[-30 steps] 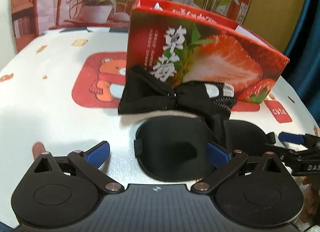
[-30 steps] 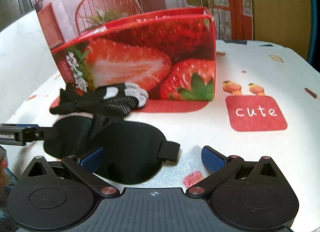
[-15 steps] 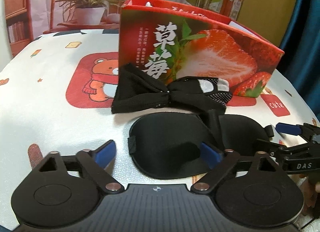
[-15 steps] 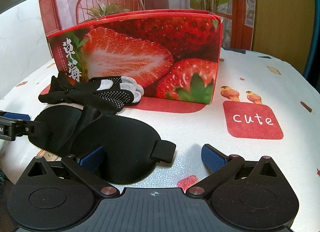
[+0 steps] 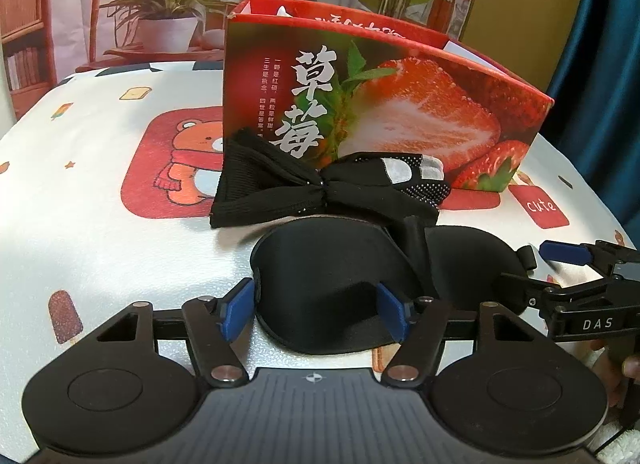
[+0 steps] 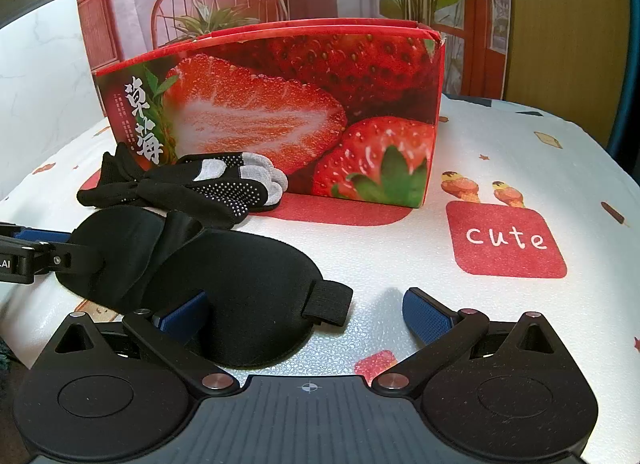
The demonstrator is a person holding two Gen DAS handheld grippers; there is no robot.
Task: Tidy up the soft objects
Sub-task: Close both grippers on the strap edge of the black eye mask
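Observation:
A black sleep mask point(image 5: 340, 264) point(image 6: 224, 276) lies flat on the tablecloth, close in front of both grippers. Behind it a black glove point(image 5: 332, 188) point(image 6: 192, 188) with grey fingertips rests against the strawberry box point(image 5: 400, 104) point(image 6: 280, 104). My left gripper point(image 5: 316, 314) straddles the mask's left cup and its jaws are closing, the blue pads at the cup's edge and middle. My right gripper point(image 6: 306, 316) stands wide open around the right cup and its strap tab. Each gripper also shows at the other view's edge: right gripper point(image 5: 524, 264), left gripper point(image 6: 60, 248).
The white tablecloth point(image 5: 100, 224) carries a red bear patch and a red "cute" patch point(image 6: 508, 240) right of the mask. The open-topped box stands upright at the back. A potted plant point(image 5: 168, 20) and a chair stand beyond the table.
The left gripper's jaws have narrowed from wide open to close around the mask's left cup. The right gripper's jaws have kept their width, and the mask and glove lie where they were.

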